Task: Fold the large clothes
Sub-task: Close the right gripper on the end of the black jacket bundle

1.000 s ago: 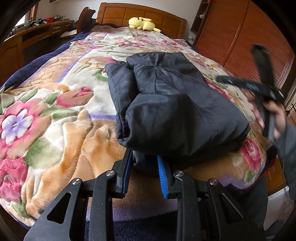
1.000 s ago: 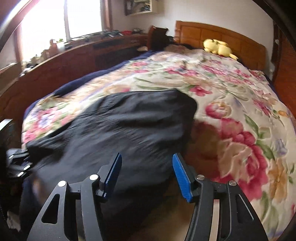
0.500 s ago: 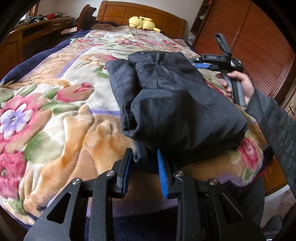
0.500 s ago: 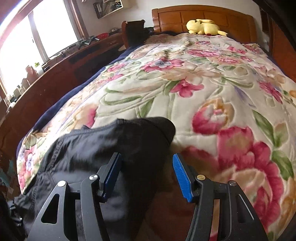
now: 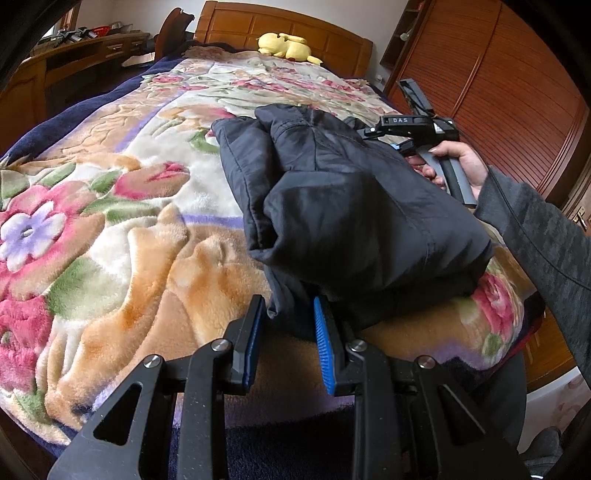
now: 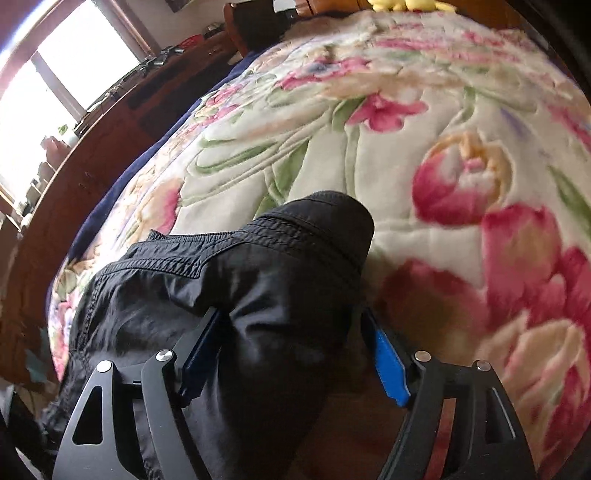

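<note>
A dark padded jacket (image 5: 351, 206) lies folded into a thick bundle on the floral blanket (image 5: 110, 221) of a bed. My left gripper (image 5: 288, 301) sits at the bundle's near corner, its blue pads shut on a fold of the fabric. In the left wrist view my right gripper (image 5: 391, 142) reaches in at the jacket's far right end, held by a person's hand (image 5: 454, 166). From the right wrist view, that right gripper (image 6: 291, 317) straddles a rounded fold of the jacket (image 6: 221, 266). Its jaws are opening, with the fabric between them and not pinched.
A yellow plush toy (image 5: 286, 46) rests by the wooden headboard (image 5: 295, 26). A wooden wardrobe (image 5: 498, 92) stands right of the bed and a cluttered desk (image 5: 74, 48) left, under a bright window (image 6: 55, 74). A grey sleeve (image 5: 535, 229) crosses the right side.
My right gripper swung in from the bed's right side and came down over the jacket's far end, with its jaws wider apart. The left gripper and its hold stayed put.
</note>
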Tool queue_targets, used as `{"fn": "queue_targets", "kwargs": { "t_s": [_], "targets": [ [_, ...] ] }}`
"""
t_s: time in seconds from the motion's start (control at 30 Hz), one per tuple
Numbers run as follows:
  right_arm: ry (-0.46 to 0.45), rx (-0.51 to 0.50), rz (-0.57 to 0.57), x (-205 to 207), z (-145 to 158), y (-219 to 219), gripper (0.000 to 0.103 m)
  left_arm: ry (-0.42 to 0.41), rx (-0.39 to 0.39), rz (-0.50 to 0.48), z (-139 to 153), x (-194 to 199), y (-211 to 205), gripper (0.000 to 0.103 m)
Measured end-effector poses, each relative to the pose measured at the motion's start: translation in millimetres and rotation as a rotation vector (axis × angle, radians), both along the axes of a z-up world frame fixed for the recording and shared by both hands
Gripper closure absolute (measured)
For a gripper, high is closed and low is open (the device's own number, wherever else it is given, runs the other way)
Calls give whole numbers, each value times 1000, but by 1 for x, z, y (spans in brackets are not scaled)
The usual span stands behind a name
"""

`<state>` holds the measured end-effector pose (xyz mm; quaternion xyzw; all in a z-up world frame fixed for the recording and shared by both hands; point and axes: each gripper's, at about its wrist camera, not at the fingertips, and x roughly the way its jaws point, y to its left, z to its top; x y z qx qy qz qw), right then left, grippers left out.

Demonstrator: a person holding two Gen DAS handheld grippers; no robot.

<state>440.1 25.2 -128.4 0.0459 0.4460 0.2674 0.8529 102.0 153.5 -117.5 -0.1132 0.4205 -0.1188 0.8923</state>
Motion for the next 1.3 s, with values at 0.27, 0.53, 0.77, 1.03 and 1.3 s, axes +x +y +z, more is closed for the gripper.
{"fn": "queue_targets", "kwargs": {
  "t_s": [0.27, 0.53, 0.77, 1.03, 1.3],
  "targets": [
    [17, -16, 24, 21, -8, 14, 26, 1, -1, 5, 0, 1, -1, 75],
    [16, -16, 36, 21, -14, 20, 33, 2, 8, 7, -1, 1, -2, 75],
    [-34, -68, 36, 10, -4, 27, 48, 1, 6, 4, -2, 3, -2, 75],
    [-166, -117, 27, -17, 20, 30, 72, -36, 18, -25, -1, -3, -6, 83],
    [-306, -172, 47, -55, 49, 48, 77, -102, -46, -12, 14, -13, 3, 94]
  ]
}}
